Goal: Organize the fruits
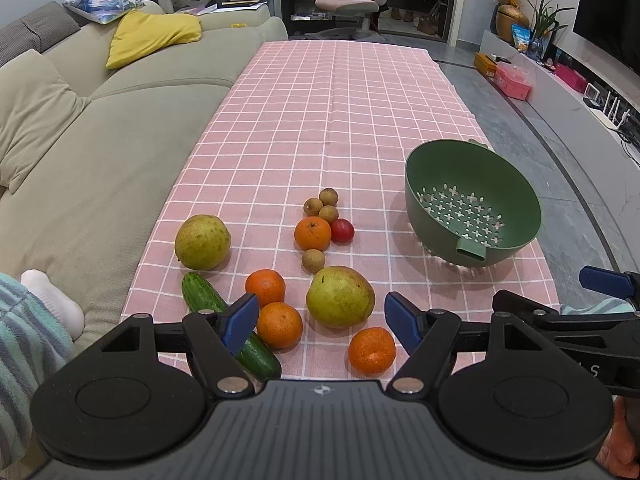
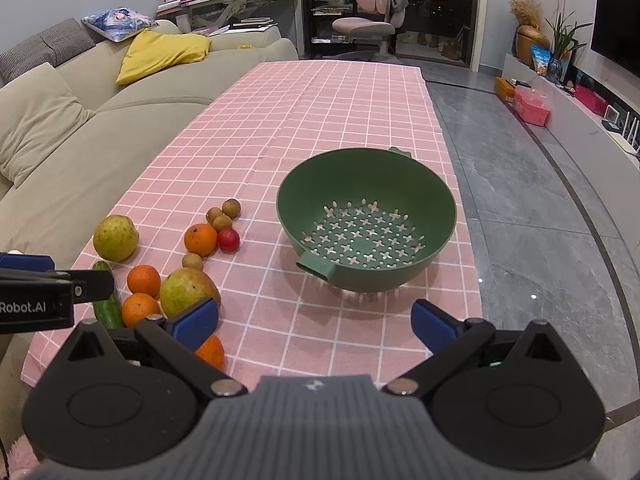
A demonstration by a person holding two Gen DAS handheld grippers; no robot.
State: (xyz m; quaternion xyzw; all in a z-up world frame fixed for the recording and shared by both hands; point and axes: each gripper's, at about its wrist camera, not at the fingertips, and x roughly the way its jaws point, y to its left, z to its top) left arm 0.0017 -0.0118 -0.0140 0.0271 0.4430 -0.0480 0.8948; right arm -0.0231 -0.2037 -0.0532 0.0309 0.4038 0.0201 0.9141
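Observation:
Fruit lies loose on the pink checked tablecloth (image 1: 320, 120): two green pears (image 1: 340, 297) (image 1: 202, 241), several oranges (image 1: 313, 233) (image 1: 279, 325) (image 1: 372, 350), a cucumber (image 1: 200, 297), a small red fruit (image 1: 342, 231) and several brown longans (image 1: 328, 197). A green colander (image 1: 516, 216) (image 2: 292, 216) stands empty to the right. My left gripper (image 1: 324, 320) hovers open over the near pear and oranges. My right gripper (image 2: 314, 316) is open in front of the colander, holding nothing.
A beige sofa (image 1: 100, 152) with a yellow cushion (image 1: 156, 34) runs along the table's left side. Grey tiled floor (image 2: 540, 220) lies to the right, with a low TV unit (image 2: 580, 120) beyond. A pink chair (image 2: 364, 26) stands past the table's far end.

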